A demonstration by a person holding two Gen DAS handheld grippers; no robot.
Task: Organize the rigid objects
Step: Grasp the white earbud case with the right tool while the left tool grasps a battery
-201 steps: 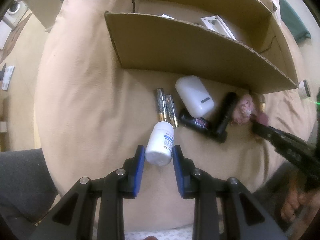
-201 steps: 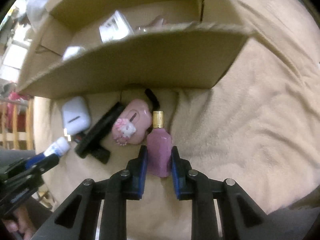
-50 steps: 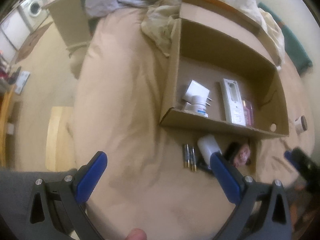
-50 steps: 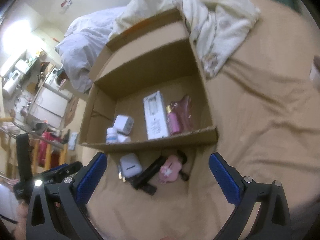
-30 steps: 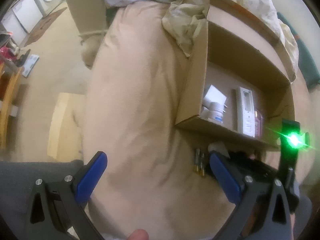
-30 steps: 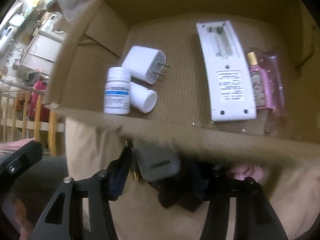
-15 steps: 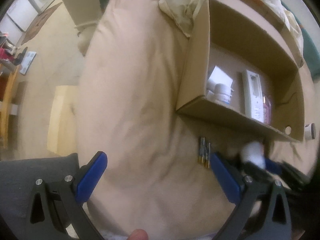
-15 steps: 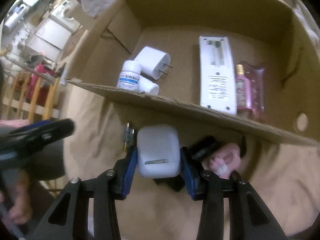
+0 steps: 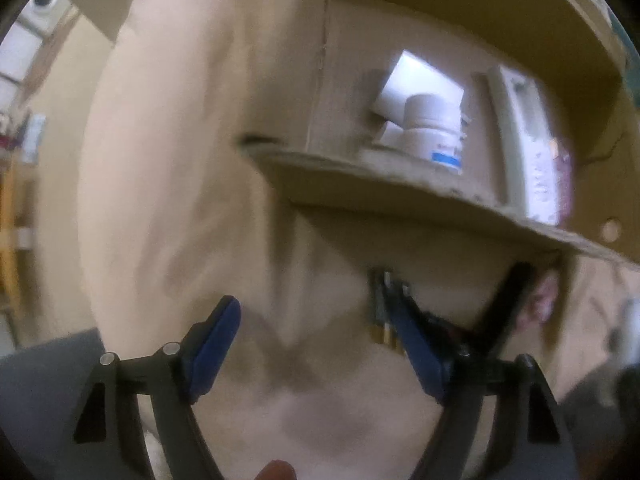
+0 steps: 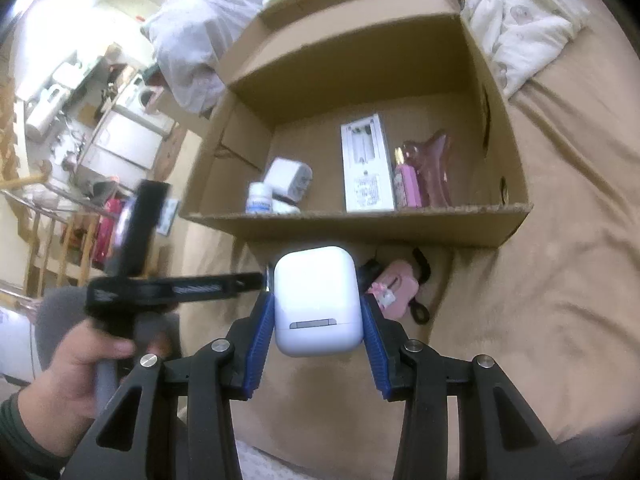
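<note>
Right wrist view: jaws clamp white case (image 10: 318, 300) before cardboard box (image 10: 360, 226); left jaws, closing, hold nothing beside batteries (image 9: 382, 320).

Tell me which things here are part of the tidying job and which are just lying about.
Part of the job: white case clamped in the right gripper; left gripper, jaws closing with nothing between them; batteries; pink item; cardboard box with the pill bottle.

Lying about: rumpled bedding; laundry heap.
</note>
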